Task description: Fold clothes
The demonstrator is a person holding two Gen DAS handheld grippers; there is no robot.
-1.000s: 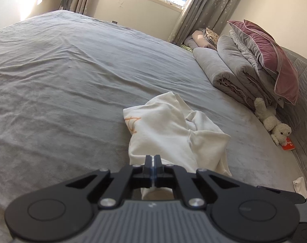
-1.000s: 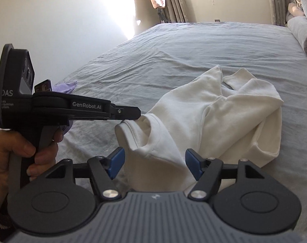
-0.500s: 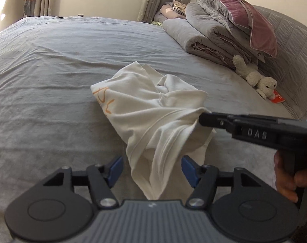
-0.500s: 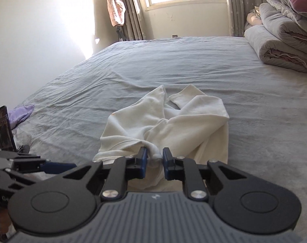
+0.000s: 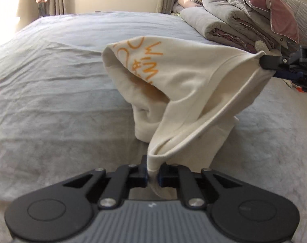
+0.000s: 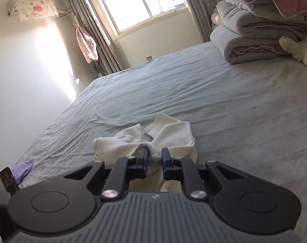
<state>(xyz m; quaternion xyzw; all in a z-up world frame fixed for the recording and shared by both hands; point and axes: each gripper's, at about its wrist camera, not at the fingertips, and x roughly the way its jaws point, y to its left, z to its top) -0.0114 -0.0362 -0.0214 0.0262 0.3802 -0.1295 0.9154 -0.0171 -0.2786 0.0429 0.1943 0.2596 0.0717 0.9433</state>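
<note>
— Right, nearest first: what has the left gripper point(image 5: 153, 175) got?

— Its jaws are closing on a bunched corner of the cream shirt point(image 5: 185, 85), cloth pinched between the pads at the hem band.

— And the right gripper point(image 6: 154, 160)?

— Closing too, with a wad of the same hem between its jaws. Between the two, the hem hangs in a loose arc.

— Where is the shirt otherwise?

— Partly lifted. The orange-printed body sags back onto the grey bed sheet point(image 5: 52, 101), the lower part touching it.

— How will it handle?

— Soft, light and limp, I judge; no stiffness, so it droops wherever unsupported. The thick hem band looks the surest hold, near the side seams, not mid-panel.

— Beyond that?

— Folded quilts point(image 6: 254, 40) and a plush toy point(image 6: 301, 48), well apart at the head of the bed.
</note>
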